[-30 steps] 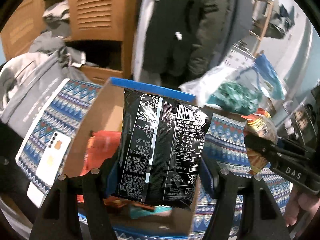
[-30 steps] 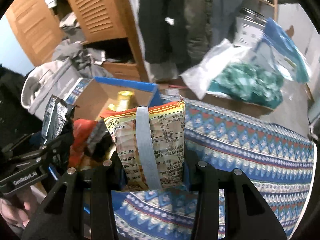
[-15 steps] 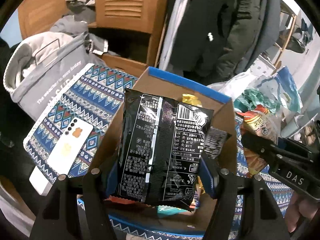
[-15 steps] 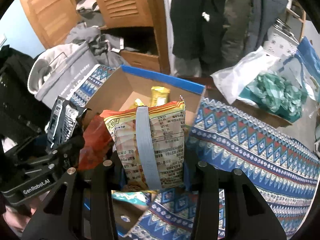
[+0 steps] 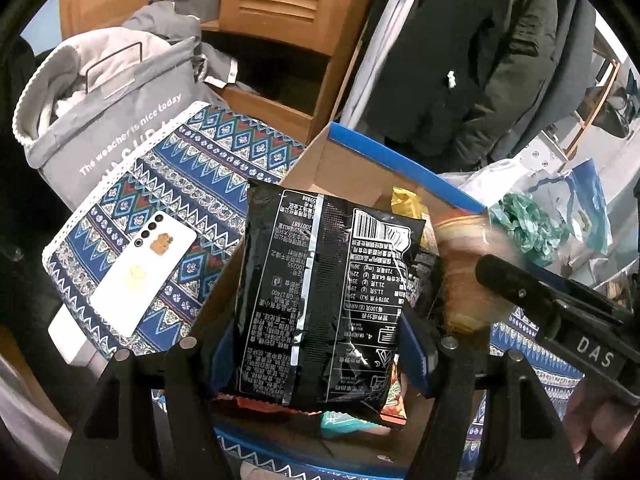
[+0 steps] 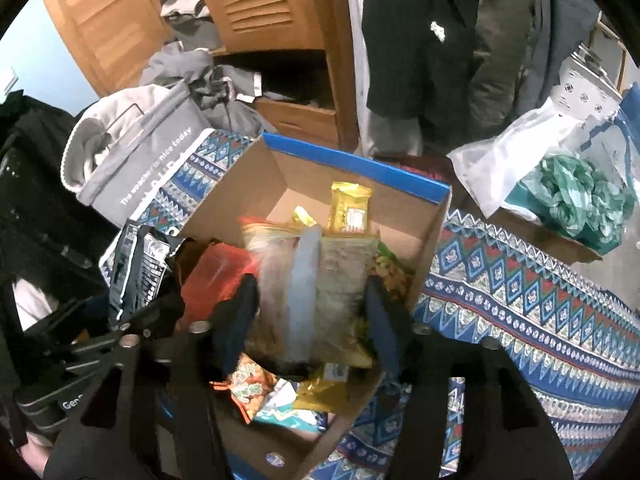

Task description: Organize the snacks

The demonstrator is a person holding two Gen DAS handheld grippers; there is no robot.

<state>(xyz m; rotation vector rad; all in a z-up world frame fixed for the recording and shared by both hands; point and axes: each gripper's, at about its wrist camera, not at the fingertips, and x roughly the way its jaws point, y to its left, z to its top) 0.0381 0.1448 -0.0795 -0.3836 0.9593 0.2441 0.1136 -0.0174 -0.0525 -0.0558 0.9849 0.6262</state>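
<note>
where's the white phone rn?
Left wrist view, left side: the white smartphone lies face down on the blue patterned cloth, left of the cardboard box, below the grey fabric basket.

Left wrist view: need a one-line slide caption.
Left gripper holds a black snack packet over the open cardboard box; a white phone lies on the patterned cloth.

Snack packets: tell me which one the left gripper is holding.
The black foil packet with white print and a barcode, clamped in the left gripper. The right gripper holds the orange-and-clear packet.
</note>
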